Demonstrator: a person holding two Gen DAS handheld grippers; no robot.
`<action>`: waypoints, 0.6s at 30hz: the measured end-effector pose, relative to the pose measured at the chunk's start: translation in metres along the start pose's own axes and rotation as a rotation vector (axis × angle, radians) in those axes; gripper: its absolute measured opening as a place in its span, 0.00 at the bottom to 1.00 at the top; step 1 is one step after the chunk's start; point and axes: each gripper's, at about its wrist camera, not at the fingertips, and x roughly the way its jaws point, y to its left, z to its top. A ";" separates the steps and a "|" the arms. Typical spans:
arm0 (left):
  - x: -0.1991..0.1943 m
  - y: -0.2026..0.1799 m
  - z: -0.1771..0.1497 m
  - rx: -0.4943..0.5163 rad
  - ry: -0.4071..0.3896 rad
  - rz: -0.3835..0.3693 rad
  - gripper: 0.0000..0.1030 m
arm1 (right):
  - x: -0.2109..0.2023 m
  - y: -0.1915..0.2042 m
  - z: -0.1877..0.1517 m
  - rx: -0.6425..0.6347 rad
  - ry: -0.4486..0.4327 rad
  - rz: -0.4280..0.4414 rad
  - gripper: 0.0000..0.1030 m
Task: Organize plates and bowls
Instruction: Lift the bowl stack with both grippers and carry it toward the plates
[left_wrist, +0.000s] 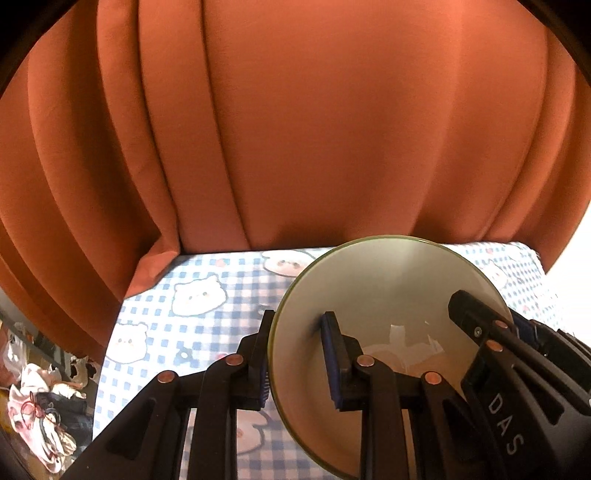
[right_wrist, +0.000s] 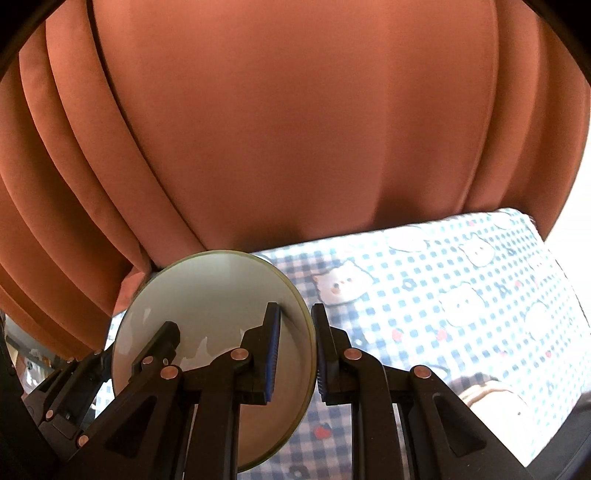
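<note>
A pale green bowl (left_wrist: 388, 288) is held above the checked tablecloth by both grippers at once. My left gripper (left_wrist: 295, 354) is shut on the bowl's left rim, one finger inside the bowl and one outside. My right gripper (right_wrist: 295, 350) is shut on the opposite rim of the same bowl (right_wrist: 214, 295), also one finger inside and one outside. The right gripper also shows at the right of the left wrist view (left_wrist: 480, 317), and the left gripper at the lower left of the right wrist view (right_wrist: 159, 347). The bowl looks empty.
A blue-and-white checked tablecloth with bear pictures (left_wrist: 192, 325) covers the table (right_wrist: 461, 295). An orange curtain (left_wrist: 295, 129) hangs right behind the table's far edge. Clothes and clutter (left_wrist: 40, 398) lie on the floor at the left. A pale object (right_wrist: 491, 410) lies at the table's near right.
</note>
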 end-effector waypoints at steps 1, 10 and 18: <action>-0.001 -0.002 -0.002 0.004 -0.001 -0.005 0.22 | -0.004 -0.003 -0.003 0.002 -0.004 -0.009 0.20; -0.037 -0.036 -0.024 0.031 -0.019 -0.008 0.22 | -0.035 -0.036 -0.029 0.028 -0.015 -0.021 0.20; -0.058 -0.068 -0.053 -0.006 0.000 0.029 0.22 | -0.061 -0.069 -0.054 -0.002 0.001 0.011 0.20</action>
